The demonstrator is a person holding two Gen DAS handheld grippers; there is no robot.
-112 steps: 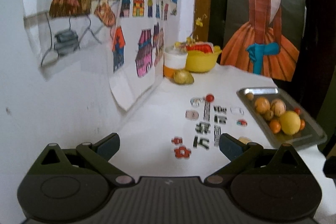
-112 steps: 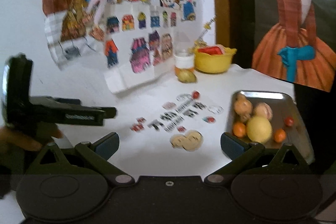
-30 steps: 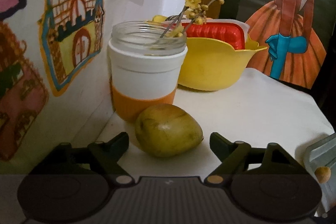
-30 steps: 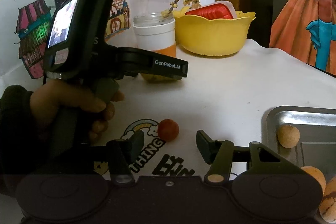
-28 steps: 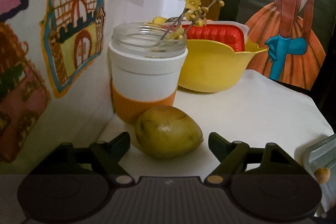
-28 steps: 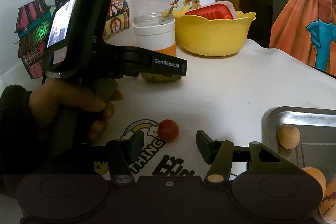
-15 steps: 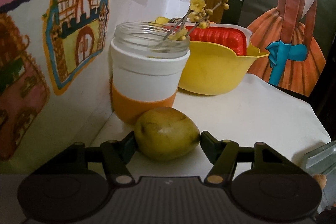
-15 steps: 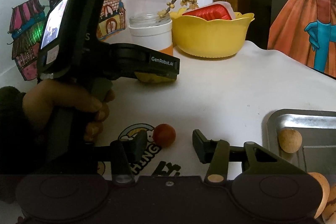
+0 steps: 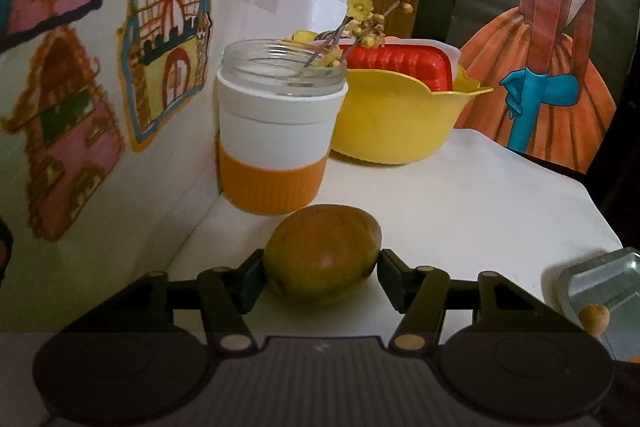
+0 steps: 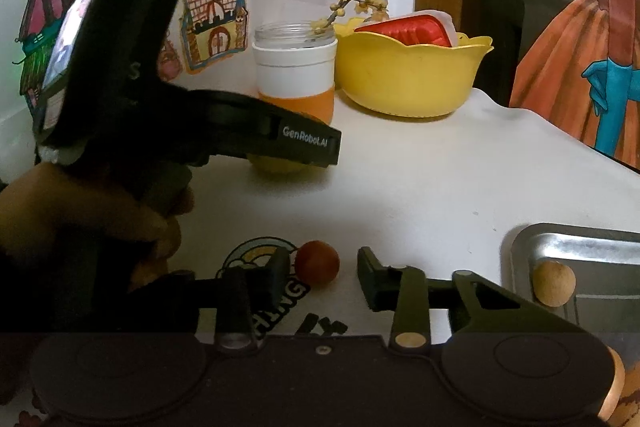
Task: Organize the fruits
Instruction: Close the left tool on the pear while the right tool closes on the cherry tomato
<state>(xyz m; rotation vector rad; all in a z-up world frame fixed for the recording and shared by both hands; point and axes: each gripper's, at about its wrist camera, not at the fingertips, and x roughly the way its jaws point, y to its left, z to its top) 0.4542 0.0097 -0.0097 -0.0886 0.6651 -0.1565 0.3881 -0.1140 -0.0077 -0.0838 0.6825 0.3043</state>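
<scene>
Left gripper [image 9: 320, 267] clamped on greenish-yellow oval mango [image 9: 322, 254], just before orange-banded glass jar [image 9: 276, 131]. Right gripper [image 10: 323, 273] jaws apart; small red round fruit [image 10: 317, 262] between them, touching left pad.

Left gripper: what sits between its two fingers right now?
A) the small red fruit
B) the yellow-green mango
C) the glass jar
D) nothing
B: the left gripper has a finger pressed against each side of the mango, which lies on the white table in front of the jar.
</scene>
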